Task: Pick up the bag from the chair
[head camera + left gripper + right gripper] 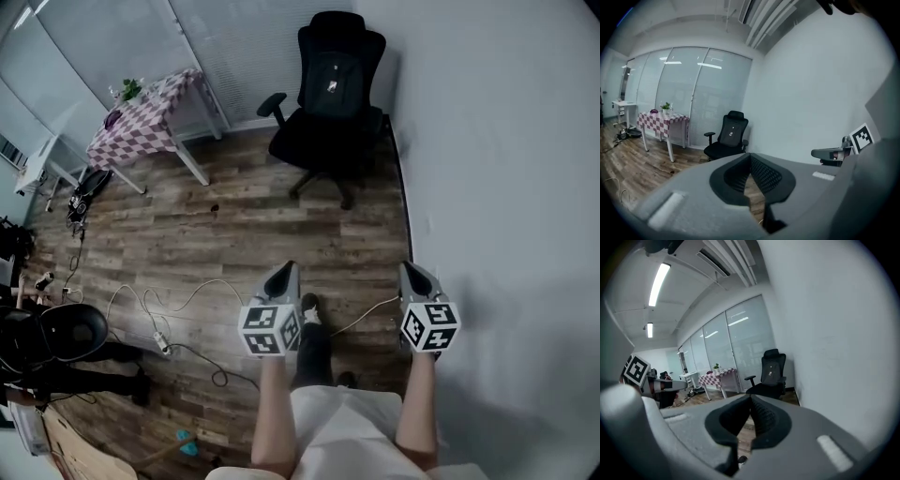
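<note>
A black bag (333, 80) with a small white label leans upright against the back of a black office chair (319, 141) by the far wall. Both grippers are held low over the wood floor, well short of the chair. My left gripper (287, 272) and my right gripper (412, 272) point toward it, each shut with nothing between the jaws. In the left gripper view the bag (732, 132) shows beyond the closed tips of my left gripper (750, 156). The right gripper view shows the bag (771, 370) on the chair (766, 389) past my right gripper (750, 398).
A table with a checkered cloth (150, 112) stands left of the chair before a glass partition. White cables and a power strip (161, 343) trail across the floor at left. Another black chair (66, 333) sits at the left edge. A white wall (506, 169) runs along the right.
</note>
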Demonstrator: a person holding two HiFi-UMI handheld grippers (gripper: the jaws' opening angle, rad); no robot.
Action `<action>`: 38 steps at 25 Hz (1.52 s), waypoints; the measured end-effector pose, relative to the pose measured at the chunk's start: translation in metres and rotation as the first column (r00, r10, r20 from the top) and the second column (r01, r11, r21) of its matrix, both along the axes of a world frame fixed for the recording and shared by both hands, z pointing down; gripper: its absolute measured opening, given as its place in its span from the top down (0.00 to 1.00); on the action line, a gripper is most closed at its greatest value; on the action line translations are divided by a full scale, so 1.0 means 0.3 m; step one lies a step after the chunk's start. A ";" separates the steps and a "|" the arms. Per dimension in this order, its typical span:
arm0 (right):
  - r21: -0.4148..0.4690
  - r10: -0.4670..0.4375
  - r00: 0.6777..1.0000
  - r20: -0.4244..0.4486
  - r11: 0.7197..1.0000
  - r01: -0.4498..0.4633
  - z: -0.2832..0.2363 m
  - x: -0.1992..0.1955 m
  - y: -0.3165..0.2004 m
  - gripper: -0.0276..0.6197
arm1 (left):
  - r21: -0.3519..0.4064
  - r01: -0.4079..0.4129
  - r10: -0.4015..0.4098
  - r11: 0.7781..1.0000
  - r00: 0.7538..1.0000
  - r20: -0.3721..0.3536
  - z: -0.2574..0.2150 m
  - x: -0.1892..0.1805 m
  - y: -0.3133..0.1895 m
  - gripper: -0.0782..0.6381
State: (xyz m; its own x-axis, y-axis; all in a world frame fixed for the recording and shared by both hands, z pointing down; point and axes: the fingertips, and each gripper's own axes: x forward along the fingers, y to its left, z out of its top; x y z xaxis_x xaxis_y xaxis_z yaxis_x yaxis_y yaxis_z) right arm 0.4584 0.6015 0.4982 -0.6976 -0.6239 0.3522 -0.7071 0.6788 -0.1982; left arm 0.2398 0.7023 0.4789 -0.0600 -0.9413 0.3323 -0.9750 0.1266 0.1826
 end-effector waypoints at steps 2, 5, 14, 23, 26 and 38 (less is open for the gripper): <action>-0.005 0.011 1.000 0.000 1.000 -0.011 0.015 -0.068 -0.102 0.95 | 0.006 0.006 -0.006 1.000 1.000 -0.001 -0.001 -0.082 -0.110 0.88; -0.031 0.062 0.998 0.024 0.998 -0.061 0.024 -0.176 -0.258 0.95 | -0.019 -0.033 0.033 0.999 0.999 -0.027 0.022 -0.191 -0.263 0.88; -0.061 0.137 0.987 -0.081 0.988 -0.142 0.095 -0.569 -0.678 0.96 | -0.087 -0.081 0.069 0.993 0.989 -0.134 0.152 -0.588 -0.681 0.88; -0.051 0.096 0.983 -0.154 0.993 -0.105 0.120 -0.865 -0.964 0.96 | -0.053 -0.101 0.092 0.994 0.986 -0.142 0.128 -0.888 -1.023 0.88; -0.035 0.077 0.977 -0.198 0.996 -0.086 0.122 -0.917 -1.046 0.96 | -0.030 -0.092 0.088 0.995 0.988 -0.125 0.097 -0.946 -1.114 0.88; -0.017 0.040 0.994 -0.106 0.999 -0.042 0.065 -1.109 -1.531 0.96 | 0.044 -0.096 0.099 0.994 0.993 -0.069 -0.003 -1.077 -1.540 0.88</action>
